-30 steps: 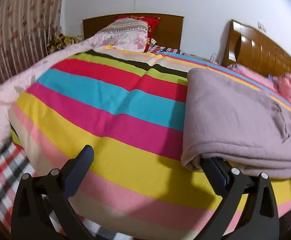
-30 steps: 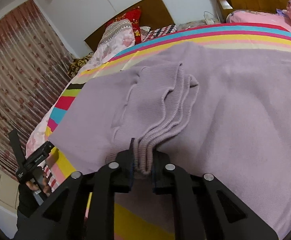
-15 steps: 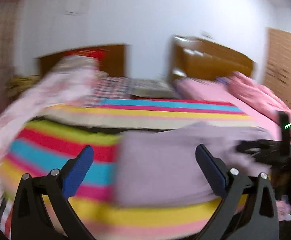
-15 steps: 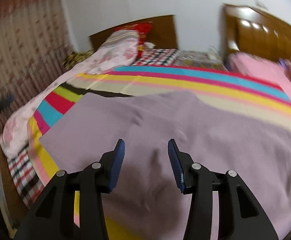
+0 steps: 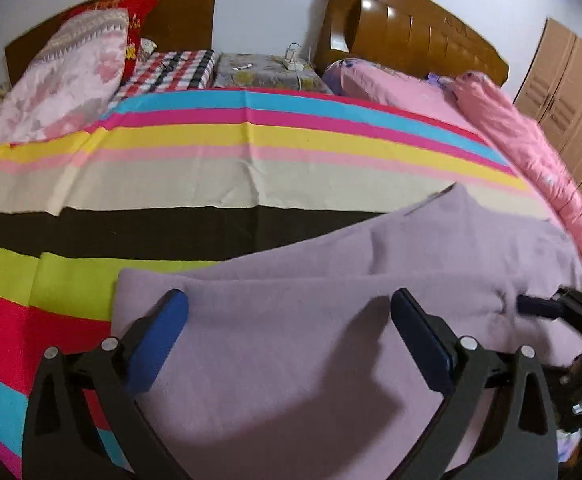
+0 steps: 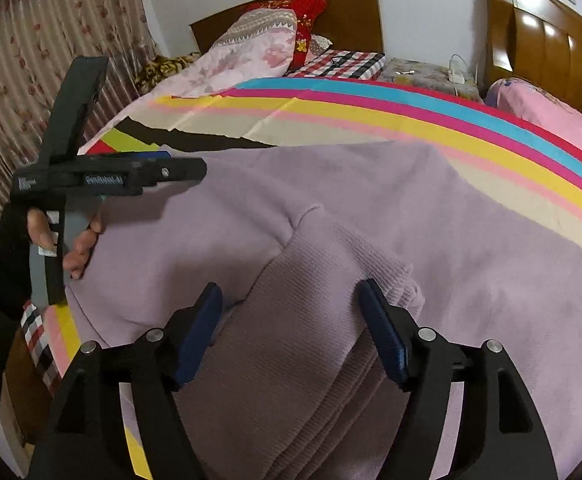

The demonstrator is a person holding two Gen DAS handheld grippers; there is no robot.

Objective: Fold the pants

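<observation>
Across the lower half of both wrist views, lilac pants [image 6: 371,216] lie spread on a bed covered by a striped sheet [image 5: 251,136] in bands of cyan, magenta, yellow, pink, beige, black and lime. The right tool [image 6: 291,312] stands with its blue-padded fingers [image 6: 199,332] spread apart over the ribbed waistband [image 6: 323,280] at lower centre of its frame; its jaws have just been opening, and the folded waistband lies between them with neither pad pressing on it. The left tool [image 5: 287,328] likewise stands wide open above the flat lilac cloth, nothing pinched, its shadow cast on the fabric. At the left edge of the right wrist view, a person's hand [image 6: 71,240] in a dark sleeve grips the handle of that left tool beside the near edge of the pants. At the right edge of the left wrist view, the tip of the right tool shows dark against the cloth. Behind, at the top of both frames, a floral pillow [image 5: 63,72] and a red cushion [image 6: 307,20] rest against a brown headboard [image 5: 187,4]; a second bed with a pink quilt [image 5: 531,152] fills the upper right, and a patterned curtain [image 6: 51,60] hangs at upper left.
</observation>
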